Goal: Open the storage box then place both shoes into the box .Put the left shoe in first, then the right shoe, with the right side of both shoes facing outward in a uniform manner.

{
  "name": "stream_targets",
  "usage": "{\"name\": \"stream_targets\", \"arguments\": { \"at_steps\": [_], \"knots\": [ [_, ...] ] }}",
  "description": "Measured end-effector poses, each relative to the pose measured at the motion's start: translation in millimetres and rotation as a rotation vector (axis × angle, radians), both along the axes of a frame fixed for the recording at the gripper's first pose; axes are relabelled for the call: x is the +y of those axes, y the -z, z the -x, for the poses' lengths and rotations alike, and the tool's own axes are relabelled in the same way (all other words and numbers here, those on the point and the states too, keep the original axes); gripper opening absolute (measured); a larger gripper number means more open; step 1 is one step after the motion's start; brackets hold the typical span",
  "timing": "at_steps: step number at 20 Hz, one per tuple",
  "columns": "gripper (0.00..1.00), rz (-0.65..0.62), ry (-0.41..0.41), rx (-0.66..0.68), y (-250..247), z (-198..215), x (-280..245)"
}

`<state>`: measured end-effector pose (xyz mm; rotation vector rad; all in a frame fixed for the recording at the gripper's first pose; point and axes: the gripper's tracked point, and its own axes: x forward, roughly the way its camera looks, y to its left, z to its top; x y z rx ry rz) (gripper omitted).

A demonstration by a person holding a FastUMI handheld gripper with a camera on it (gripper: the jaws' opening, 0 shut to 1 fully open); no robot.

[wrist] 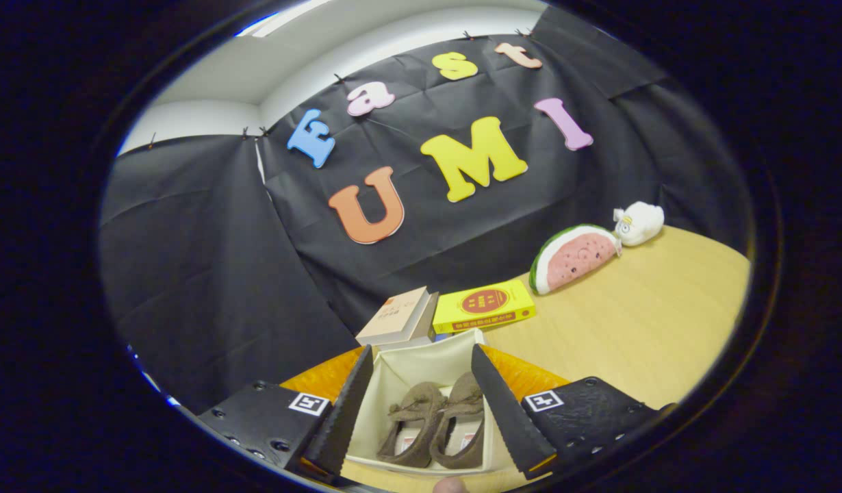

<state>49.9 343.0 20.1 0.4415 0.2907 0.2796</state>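
Note:
The storage box [421, 359] stands open on the wooden table, cream fabric inside with orange outer flaps. Two brown shoes lie side by side in it, the left-hand shoe [411, 424] and the right-hand shoe [460, 428], toes pointing away from me. My gripper [421, 404] hangs above the box, open, its two black toothed fingers [342, 411] spread wide to either side of the box's opening. Nothing is between them; the shoes lie below in the gap.
Beyond the box lie a beige book [397, 316] and a yellow book [484, 305]. Further right on the table [640, 322] sit a watermelon-slice plush [573, 259] and a small white plush [639, 223]. A fingertip [450, 485] shows just below the box.

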Motion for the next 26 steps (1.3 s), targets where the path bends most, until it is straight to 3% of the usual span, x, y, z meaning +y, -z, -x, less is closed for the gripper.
{"name": "stream_targets", "arguments": {
  "at_steps": [5, 8, 16, 26],
  "knots": [
    [0.96, 0.197, -0.024, -0.129, -17, 8, -41],
    [0.96, 0.195, -0.048, -0.131, -12, 11, -72],
    [0.96, 0.287, 0.045, -0.142, 22, 13, -175],
    [0.96, 0.313, 0.026, -0.145, 48, 30, -178]
  ]
}}
